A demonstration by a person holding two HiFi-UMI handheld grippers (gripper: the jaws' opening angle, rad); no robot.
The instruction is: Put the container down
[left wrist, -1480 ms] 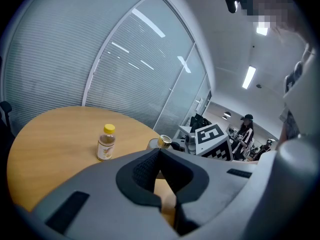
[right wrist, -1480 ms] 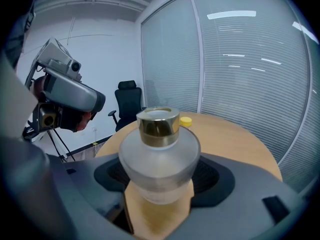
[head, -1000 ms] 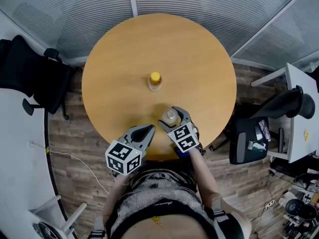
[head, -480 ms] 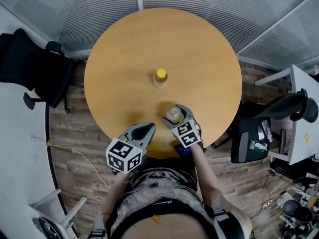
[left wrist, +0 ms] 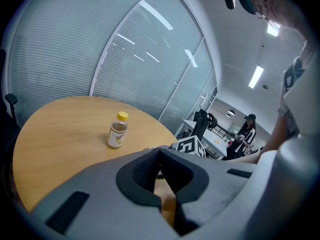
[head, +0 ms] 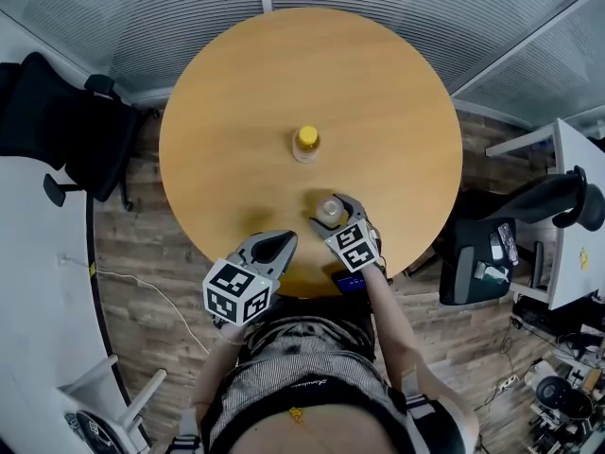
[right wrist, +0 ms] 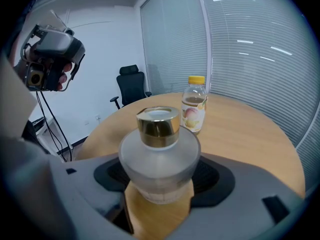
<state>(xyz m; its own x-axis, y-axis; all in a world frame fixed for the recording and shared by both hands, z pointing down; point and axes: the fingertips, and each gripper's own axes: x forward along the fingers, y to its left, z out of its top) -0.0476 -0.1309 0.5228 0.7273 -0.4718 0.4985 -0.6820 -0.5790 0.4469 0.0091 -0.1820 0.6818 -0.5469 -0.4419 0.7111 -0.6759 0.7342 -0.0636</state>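
While your right gripper (right wrist: 160, 186) pinches upright frosted-glass, gold-capped container (right wrist: 159, 156) by near edge of round wooden table (head: 236, 112), base seemingly touches tabletop, directly below jaws; left gripper (left wrist: 160, 156) jaws pressed together, empty.

— Where can you pass?

— The far half and the whole left side of your round table (head: 236, 93) are bare wood, so either gripper can sweep there freely.

— And what stands in your way?

— A juice bottle (head: 305, 144) stands upright near the middle, straight beyond the frosted container (head: 330, 214) clamped in your right gripper (head: 333, 208). Only a narrow strip of bare wood separates them. Your left gripper (head: 288, 238), jaws together, hangs over the near rim just to the left, with a small gap between the two grippers. Off the table, a black office chair (head: 66, 130) crowds the left rim, and a dark chair (head: 473, 268) sits near the right.
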